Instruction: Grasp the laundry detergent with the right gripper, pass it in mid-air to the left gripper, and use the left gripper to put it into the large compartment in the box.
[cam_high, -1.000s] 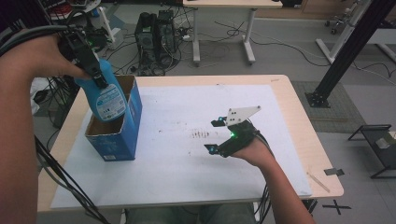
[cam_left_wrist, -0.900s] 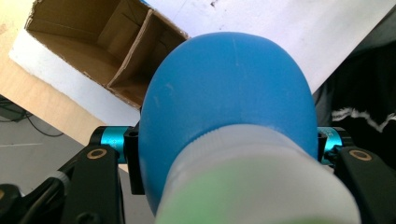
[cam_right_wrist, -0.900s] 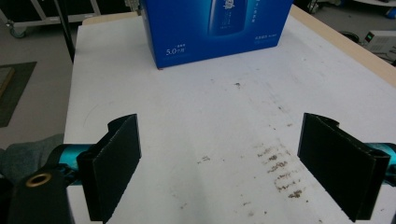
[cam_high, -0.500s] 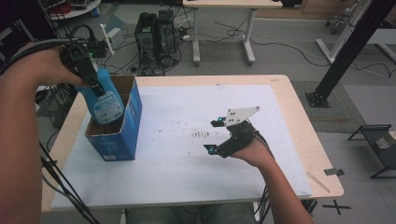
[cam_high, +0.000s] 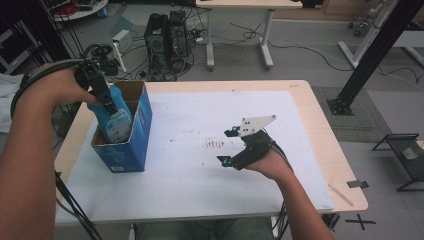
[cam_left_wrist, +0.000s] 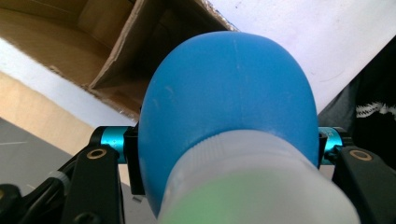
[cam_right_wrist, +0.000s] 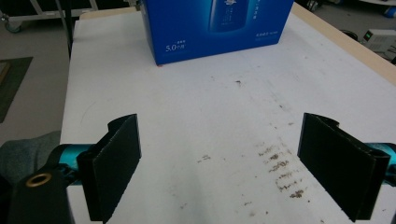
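A blue bottle (cam_high: 116, 119) with a pale cap stands partly inside an open blue cardboard box (cam_high: 137, 137) at the table's left. My left gripper (cam_high: 102, 92) is shut on the bottle's upper part; in the left gripper view the bottle (cam_left_wrist: 224, 112) bulges between the jaws with the box's brown flaps (cam_left_wrist: 126, 56) beyond it. My right gripper (cam_high: 231, 146) rests low over the white sheet at mid-table, open and holding nothing. In the right gripper view my right gripper (cam_right_wrist: 219, 163) faces the box (cam_right_wrist: 215, 28) across the sheet.
A white sheet (cam_high: 200, 115) with a patch of dark smudges (cam_high: 215, 144) covers the wooden table (cam_high: 325, 145). Beyond the far edge stand a computer tower (cam_high: 167, 35), cables and another table's legs. A black post (cam_high: 370, 55) rises at the right.
My left gripper has lowered the blue bottle deeper into the box. The right gripper has stayed where it was.
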